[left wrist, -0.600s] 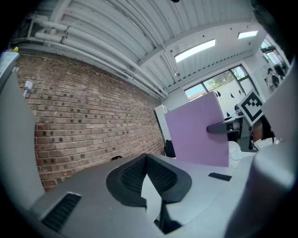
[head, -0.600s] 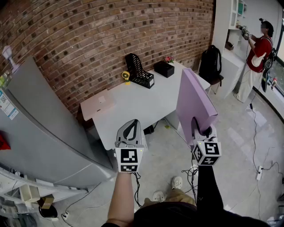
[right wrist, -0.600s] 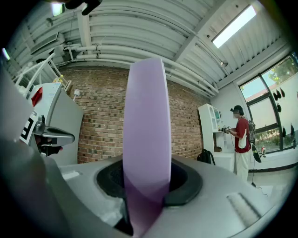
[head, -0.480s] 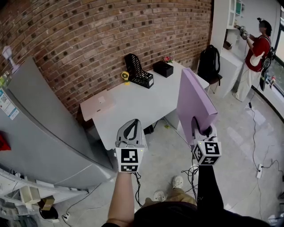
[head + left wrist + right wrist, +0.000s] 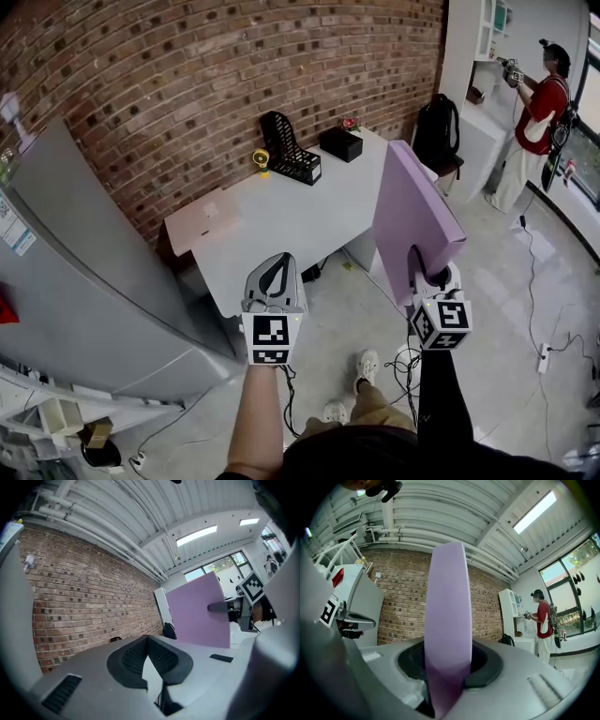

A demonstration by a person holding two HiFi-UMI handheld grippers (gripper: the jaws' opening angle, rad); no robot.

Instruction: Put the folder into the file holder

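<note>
Pinching the flat lilac plastic folder [image 5: 412, 220] at its near lower edge, the right gripper [image 5: 427, 270] holds it upright off the white table's [image 5: 309, 211] right end. It is well apart from the black slotted file holder [image 5: 289, 150] at the table's far edge, with bare tabletop between them. The left gripper [image 5: 277, 265] hangs off the table's near edge, jaws pressed together and empty. The folder hides the table's right corner.
</note>
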